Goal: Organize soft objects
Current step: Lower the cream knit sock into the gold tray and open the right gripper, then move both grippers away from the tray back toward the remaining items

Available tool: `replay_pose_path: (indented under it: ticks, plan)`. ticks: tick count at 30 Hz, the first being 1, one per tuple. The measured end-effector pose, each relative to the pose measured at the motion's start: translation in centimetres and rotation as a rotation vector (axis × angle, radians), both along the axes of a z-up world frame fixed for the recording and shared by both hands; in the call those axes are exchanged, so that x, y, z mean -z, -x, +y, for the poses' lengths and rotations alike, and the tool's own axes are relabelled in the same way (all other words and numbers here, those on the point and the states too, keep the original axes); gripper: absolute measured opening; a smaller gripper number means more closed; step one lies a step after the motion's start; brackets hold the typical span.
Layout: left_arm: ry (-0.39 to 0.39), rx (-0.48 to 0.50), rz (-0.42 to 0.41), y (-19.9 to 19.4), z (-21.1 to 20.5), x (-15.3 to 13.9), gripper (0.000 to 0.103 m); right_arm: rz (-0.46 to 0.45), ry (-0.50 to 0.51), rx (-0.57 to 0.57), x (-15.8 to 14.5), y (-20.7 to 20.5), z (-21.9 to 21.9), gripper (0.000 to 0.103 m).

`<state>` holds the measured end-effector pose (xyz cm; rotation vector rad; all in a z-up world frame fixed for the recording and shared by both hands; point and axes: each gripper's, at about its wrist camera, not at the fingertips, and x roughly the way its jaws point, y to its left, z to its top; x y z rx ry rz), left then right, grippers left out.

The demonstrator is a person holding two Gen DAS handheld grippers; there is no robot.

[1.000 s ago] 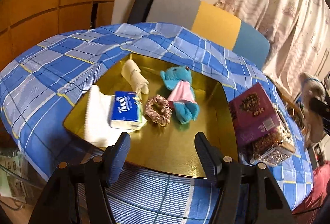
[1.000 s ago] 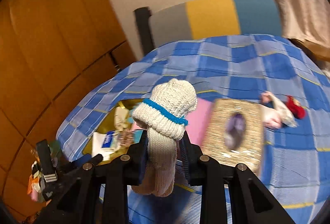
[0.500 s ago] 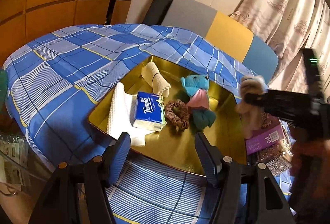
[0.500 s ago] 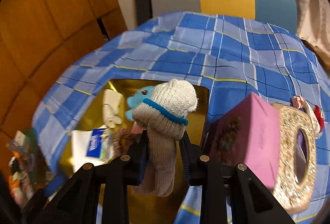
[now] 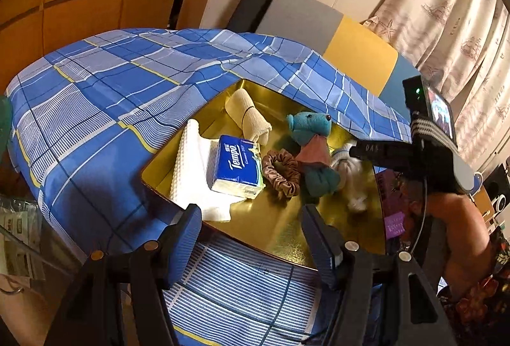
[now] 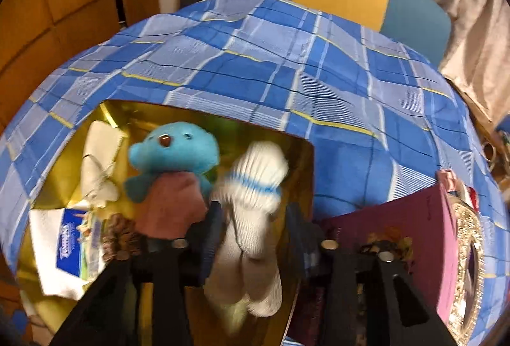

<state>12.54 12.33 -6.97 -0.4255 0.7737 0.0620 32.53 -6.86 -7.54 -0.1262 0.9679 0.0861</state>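
A gold tray (image 5: 287,228) on the blue checked cloth holds a blue teddy (image 5: 310,135), a brown scrunchie (image 5: 282,172), a Tempo tissue pack (image 5: 236,167), a beige rolled cloth (image 5: 247,116) and a white cloth (image 5: 191,173). My right gripper (image 6: 255,231) hangs over the tray's right part and its jaws are opening. A white sock with a blue stripe (image 6: 255,186) stands between them beside the teddy (image 6: 178,148), and the right pad is off it. My left gripper (image 5: 251,240) is open and empty above the tray's near edge.
A purple box (image 6: 398,234) and a glittery tissue box (image 6: 468,266) stand right of the tray. A grey, yellow and blue chair back (image 5: 334,30) is behind the table. A person's forearm (image 5: 462,228) reaches in from the right.
My right gripper swung left and down from over the boxes to the tray with the sock, and its jaws have parted. My left gripper rolled a little.
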Motion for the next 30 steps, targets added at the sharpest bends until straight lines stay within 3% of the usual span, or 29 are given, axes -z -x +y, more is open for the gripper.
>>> replay_pose_path:
  ticks: [18,30]
  plan:
    - [0.0,0.073,0.01,0.1,-2.0,0.4,0.066,-0.141,-0.276,0.005,-8.4,7.2,-3.1,0.059]
    - [-0.017,0.182,0.001,0.6,-5.0,0.3,0.066,-0.181,-0.306,0.033,-10.4,13.1,-8.9,0.061]
